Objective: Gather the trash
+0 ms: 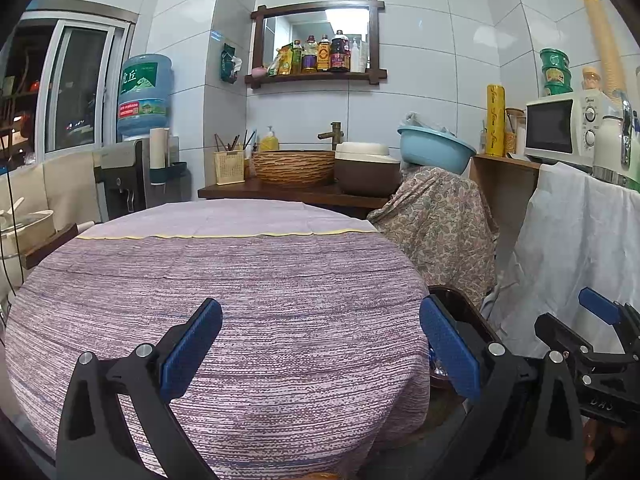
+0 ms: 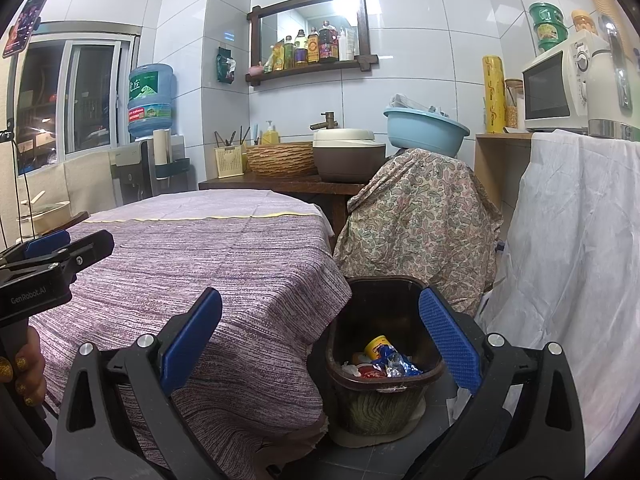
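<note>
The left wrist view looks forward and a little downward, low and close above the table (image 1: 240, 280), facing the tiled back wall. The right wrist view faces the same way from further right, low beside the table edge, above the trash bin (image 2: 380, 376). Both views share the table, the mirror shelf (image 1: 316, 76), the microwave (image 1: 560, 128) and each other's gripper.

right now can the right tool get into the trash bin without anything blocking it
Probably yes. The right tool is open and empty, and the trash bin sits uncovered on the floor just ahead, beside the table. Only the hanging tablecloth edge is close by on its left.
</note>
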Tool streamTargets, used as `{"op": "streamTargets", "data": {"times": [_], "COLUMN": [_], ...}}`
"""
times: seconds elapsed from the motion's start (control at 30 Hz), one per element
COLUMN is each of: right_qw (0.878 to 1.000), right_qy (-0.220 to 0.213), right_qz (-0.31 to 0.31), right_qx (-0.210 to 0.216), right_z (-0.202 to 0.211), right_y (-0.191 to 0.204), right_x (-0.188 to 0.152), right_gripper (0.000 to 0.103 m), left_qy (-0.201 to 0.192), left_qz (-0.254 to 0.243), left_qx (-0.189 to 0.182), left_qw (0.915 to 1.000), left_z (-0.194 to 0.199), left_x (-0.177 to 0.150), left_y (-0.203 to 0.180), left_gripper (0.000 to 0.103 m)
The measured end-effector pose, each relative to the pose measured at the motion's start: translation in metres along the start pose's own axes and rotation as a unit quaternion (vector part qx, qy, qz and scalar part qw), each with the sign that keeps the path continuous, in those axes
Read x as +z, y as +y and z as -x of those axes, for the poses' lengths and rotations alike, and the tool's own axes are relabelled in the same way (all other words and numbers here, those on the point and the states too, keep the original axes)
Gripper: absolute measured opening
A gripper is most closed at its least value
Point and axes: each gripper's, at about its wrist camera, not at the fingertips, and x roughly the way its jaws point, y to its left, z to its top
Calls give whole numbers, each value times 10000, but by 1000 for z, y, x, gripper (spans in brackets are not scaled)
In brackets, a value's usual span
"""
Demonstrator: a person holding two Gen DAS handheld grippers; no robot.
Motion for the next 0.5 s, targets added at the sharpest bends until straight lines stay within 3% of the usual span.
{"op": "streamTargets", "data": {"times": [0.5], "right_qw": [10000], "right_qy": [9], "right_qz": [-3], "right_qx": [1], "right_z": [-1], "right_y": [1], "right_x": [0], "right_gripper": [97], "left_qy": [20], "left_qz": [-18], "left_qx": [-8], "left_qw": [10000], "left_z": [-1], "left_x": [1], "left_y": [0], "left_gripper": [98]}}
